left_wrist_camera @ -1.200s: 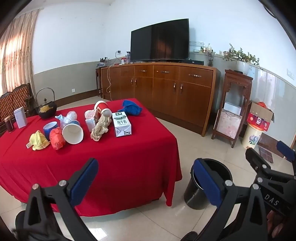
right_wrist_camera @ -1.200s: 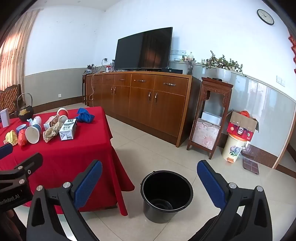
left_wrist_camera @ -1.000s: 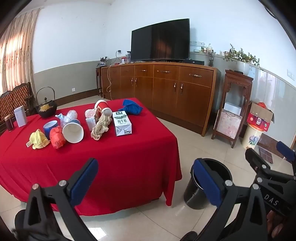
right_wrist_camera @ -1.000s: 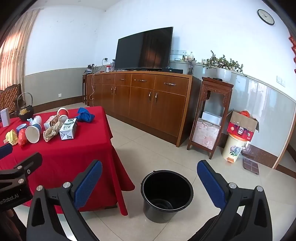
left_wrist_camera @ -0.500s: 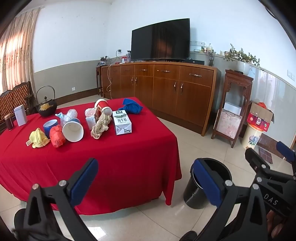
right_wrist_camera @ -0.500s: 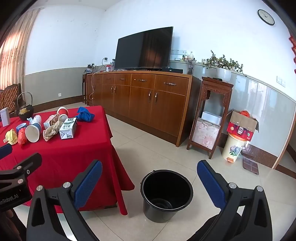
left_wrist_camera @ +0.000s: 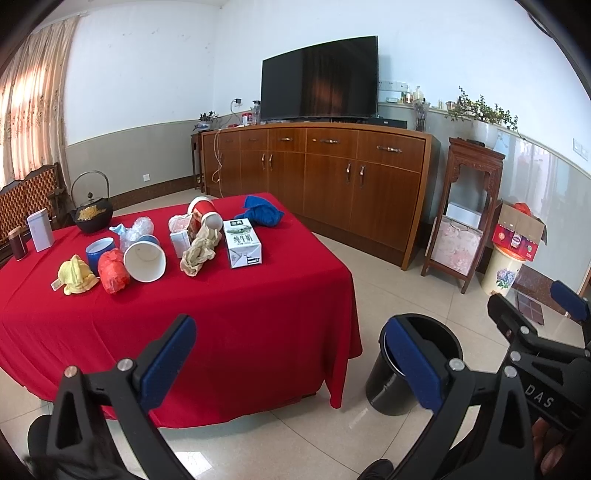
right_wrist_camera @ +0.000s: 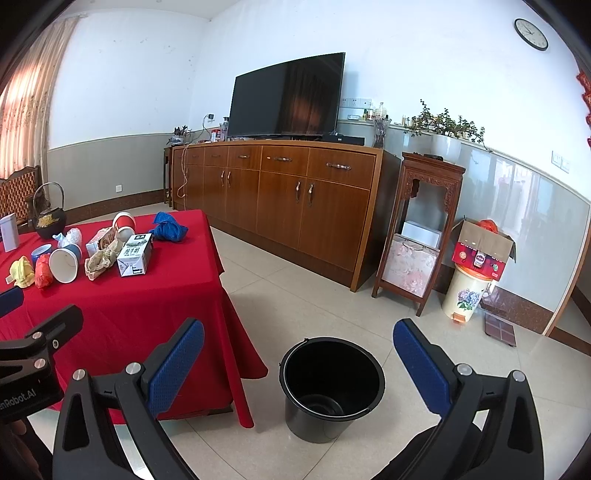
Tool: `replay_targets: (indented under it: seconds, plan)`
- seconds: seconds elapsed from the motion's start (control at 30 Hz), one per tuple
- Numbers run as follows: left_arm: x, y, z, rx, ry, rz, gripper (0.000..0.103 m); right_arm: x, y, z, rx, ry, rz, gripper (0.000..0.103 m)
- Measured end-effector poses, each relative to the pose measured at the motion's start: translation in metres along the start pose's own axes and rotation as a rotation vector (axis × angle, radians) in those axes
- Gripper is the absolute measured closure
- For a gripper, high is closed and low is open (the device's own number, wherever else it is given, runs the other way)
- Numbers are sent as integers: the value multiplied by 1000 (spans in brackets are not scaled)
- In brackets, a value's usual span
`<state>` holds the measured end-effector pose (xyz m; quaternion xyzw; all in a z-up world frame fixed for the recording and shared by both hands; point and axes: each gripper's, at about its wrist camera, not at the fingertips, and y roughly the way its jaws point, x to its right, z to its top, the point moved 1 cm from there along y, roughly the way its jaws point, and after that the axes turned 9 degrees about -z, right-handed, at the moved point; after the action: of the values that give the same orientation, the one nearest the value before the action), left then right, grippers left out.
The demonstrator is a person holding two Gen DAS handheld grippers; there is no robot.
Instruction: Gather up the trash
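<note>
Left gripper (left_wrist_camera: 288,354): fingers spread wide, nothing between them, held low before the desk (left_wrist_camera: 258,317).
Right gripper (right_wrist_camera: 299,362): fingers released and empty, hanging over the floor above the black bucket (right_wrist_camera: 332,387).
Trash: clustered on the red-clothed desk, at about 10 o'clock in the left wrist view and about 9 o'clock in the right wrist view.
Pieces: milk carton (left_wrist_camera: 242,242), a white paper cup (left_wrist_camera: 144,262) on its side, a crumpled beige rag (left_wrist_camera: 197,253), a red wad (left_wrist_camera: 112,271), a yellow wad (left_wrist_camera: 75,275), a blue cloth (left_wrist_camera: 260,214) at the far corner.
Bucket: stood upright on the tiles just beside the desk's corner.
Left wrist view only: the whole desk top with a black kettle (left_wrist_camera: 90,212) and a white tin (left_wrist_camera: 40,229) at its far edge; its right finger covered part of the bucket.
Right wrist view only: the bucket's open mouth and bare inside, a wall clock (right_wrist_camera: 530,34) at about 1 o'clock; the left gripper's frame crossed the edge at 9 o'clock.
</note>
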<state>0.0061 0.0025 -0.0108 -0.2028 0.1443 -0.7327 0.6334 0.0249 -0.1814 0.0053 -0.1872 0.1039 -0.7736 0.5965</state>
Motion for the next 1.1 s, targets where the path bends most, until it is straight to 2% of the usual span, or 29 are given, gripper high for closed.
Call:
replay_targets:
  seconds: [1.1]
  plan:
    - [5, 0, 0, -3, 3, -2, 0, 5, 0, 4, 4, -3, -3, 0]
